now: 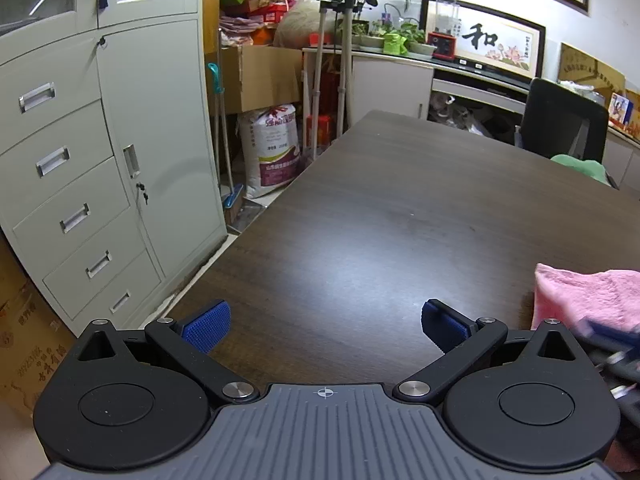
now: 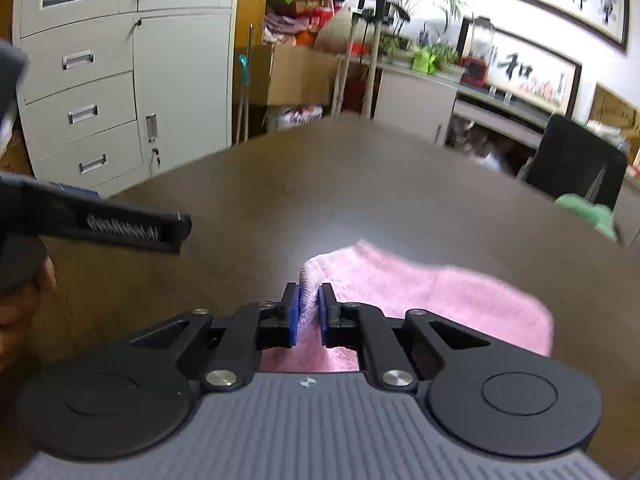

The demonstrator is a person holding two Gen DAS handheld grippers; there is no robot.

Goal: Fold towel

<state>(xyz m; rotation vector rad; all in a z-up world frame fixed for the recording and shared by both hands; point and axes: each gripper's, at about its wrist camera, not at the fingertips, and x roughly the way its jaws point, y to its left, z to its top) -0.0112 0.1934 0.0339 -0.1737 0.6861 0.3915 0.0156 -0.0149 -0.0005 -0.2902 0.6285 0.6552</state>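
Towel (image 2: 440, 296) edge is pinched in the right gripper (image 2: 308, 312); left gripper (image 1: 325, 322) fingers gape wide, empty. Next, probably, carry the fold across the surface (image 1: 380, 208).

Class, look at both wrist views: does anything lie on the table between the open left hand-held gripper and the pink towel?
Nothing visible does. Only bare dark table separates the left hand-held gripper from the pink towel, already pinched by the right hand-held gripper.
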